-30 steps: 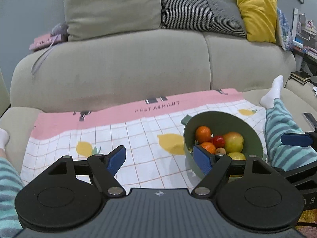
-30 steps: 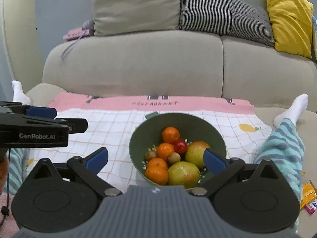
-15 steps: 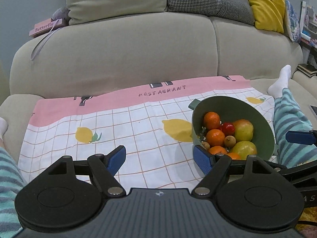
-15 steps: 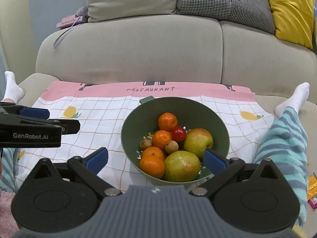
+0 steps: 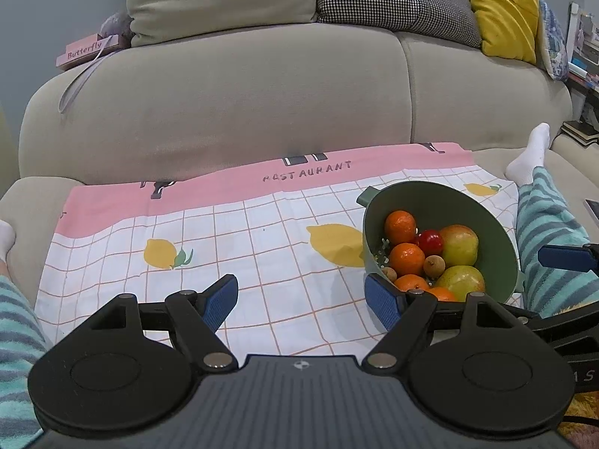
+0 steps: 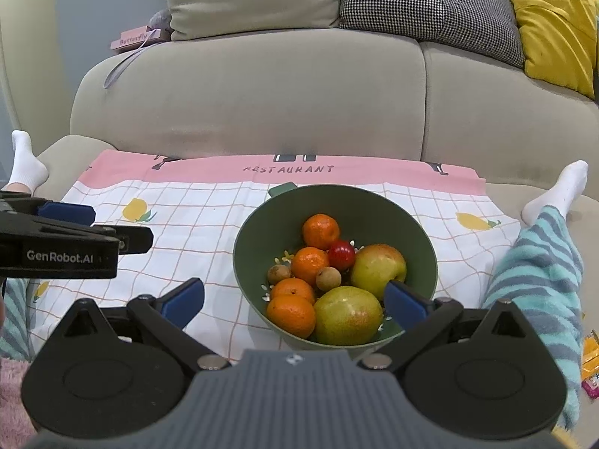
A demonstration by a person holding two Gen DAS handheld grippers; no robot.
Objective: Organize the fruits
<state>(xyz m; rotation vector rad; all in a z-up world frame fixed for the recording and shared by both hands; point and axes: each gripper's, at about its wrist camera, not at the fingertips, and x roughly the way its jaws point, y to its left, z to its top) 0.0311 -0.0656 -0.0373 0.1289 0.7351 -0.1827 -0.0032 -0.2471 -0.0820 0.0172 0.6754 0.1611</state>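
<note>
Right wrist view: where's the fruit?
— Heaped in the green bowl [image 6: 408, 224] on the checked cloth [image 6: 194, 224]. Right tool [image 6: 294, 301] gapes wide, empty; left tool [image 5: 301, 301] likewise.

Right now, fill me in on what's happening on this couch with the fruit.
A person sits with a checked pink-and-white cloth spread on the beige couch and holds a two-finger gripper in each hand. Both the left gripper and the right gripper are open and hold nothing. The round green bowl stands on the cloth, filled with orange mandarins, two yellow-green apples, a small red fruit and small brown fruits. The right gripper faces the bowl; no fruit has been taken out.
</note>
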